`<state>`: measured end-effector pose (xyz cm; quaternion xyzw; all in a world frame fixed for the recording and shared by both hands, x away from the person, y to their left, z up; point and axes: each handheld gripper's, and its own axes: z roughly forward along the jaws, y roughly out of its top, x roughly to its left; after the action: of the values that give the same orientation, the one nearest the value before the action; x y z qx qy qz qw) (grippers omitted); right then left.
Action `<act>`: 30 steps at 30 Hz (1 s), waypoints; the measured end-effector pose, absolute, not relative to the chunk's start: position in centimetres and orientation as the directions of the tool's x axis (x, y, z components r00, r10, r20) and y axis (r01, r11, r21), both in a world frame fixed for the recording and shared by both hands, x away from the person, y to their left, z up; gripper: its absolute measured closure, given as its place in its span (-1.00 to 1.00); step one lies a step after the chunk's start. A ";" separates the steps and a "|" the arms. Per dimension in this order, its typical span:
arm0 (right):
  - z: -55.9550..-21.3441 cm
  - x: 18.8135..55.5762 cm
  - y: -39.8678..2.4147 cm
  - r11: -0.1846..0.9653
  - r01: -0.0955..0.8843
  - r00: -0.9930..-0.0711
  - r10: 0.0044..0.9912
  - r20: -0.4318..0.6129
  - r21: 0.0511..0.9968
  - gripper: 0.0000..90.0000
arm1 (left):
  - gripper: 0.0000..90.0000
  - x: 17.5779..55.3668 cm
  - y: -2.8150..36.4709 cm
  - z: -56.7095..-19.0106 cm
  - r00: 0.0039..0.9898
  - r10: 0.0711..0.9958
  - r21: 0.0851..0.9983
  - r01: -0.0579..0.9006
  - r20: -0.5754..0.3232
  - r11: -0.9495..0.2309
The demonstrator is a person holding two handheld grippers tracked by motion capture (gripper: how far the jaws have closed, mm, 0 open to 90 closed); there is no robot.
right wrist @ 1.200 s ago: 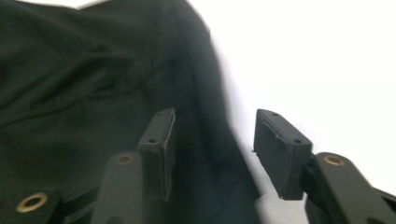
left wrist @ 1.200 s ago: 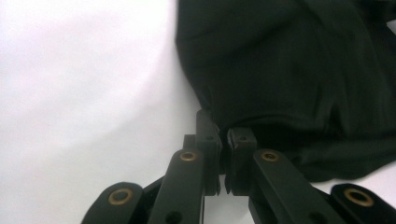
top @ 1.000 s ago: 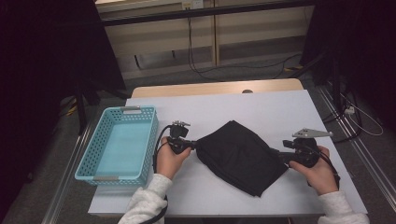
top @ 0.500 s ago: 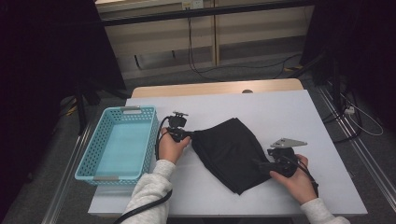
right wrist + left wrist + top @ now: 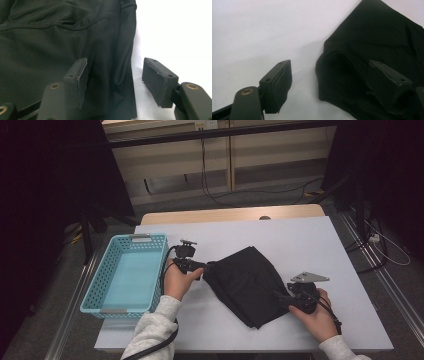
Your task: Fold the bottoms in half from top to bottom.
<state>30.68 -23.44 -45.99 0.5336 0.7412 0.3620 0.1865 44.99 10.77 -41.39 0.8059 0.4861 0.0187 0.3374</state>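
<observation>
the black garment (image 5: 247, 285) lies folded in the centre of the high view, on the white table (image 5: 310, 240). i judge it light, soft and limp, so i grip a hemmed edge. my left gripper (image 5: 329, 85) has just been opening, its jaws released around one corner. my right gripper (image 5: 113, 81) has just been closing over the edge, not yet pinching.

Matt black stitched cloth (image 5: 247, 285), smooth white tabletop (image 5: 300, 240), perforated plastic basket (image 5: 105, 280).
</observation>
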 end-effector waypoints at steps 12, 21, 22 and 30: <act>-45.9 30.3 -23.2 0.148 0.664 -0.348 0.929 0.127 0.733 0.10 | -0.40 45.8 8.2 -43.5 0.496 0.819 0.479 0.815 -0.288 -0.325; -45.8 29.9 -22.8 0.122 0.678 -0.325 0.934 0.146 0.725 0.44 | 0.68 45.4 7.2 -43.2 0.483 0.823 0.384 0.850 -0.299 -0.359; -45.8 29.9 -22.8 0.119 0.679 -0.328 0.932 0.154 0.725 0.49 | 0.74 45.5 7.2 -43.2 0.475 0.822 0.370 0.859 -0.315 -0.354; -45.9 29.9 -23.2 0.065 0.686 -0.343 0.908 0.243 0.724 0.80 | 0.83 46.3 6.7 -41.7 0.499 0.827 0.271 0.860 -0.259 -0.433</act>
<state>29.91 -23.21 -45.93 0.5562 0.7164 0.3976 0.1391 46.31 6.72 -41.73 0.8454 0.4988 -0.0436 0.1858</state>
